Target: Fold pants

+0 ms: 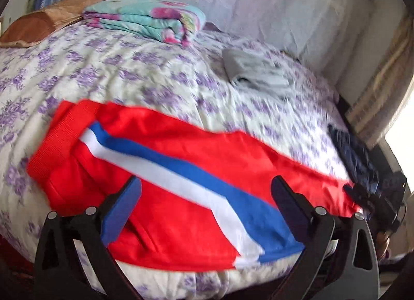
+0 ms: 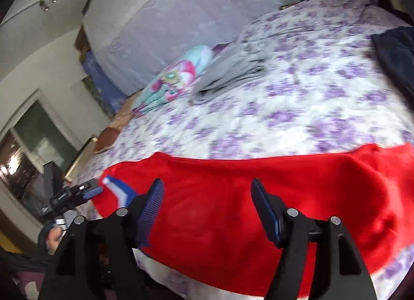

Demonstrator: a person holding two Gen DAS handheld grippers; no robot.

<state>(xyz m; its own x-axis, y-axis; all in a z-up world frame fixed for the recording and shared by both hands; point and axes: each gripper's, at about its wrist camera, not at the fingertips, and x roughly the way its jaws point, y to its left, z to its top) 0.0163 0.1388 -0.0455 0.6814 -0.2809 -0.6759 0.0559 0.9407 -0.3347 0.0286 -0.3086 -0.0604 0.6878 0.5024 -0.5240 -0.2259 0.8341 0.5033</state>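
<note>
The red pants are lying flat along the bed's near edge, long axis running side to side. The left hand-held gripper is hovering released over the waistband half, the right hand-held gripper, also released, over the leg end.

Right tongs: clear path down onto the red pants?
Probably yes. The right tongs stand open just above the red pants, nothing between them; the left tongs sit off to one side.

Left gripper, right gripper: black frames, silver screws, blue ribbed pads on jaws.
</note>
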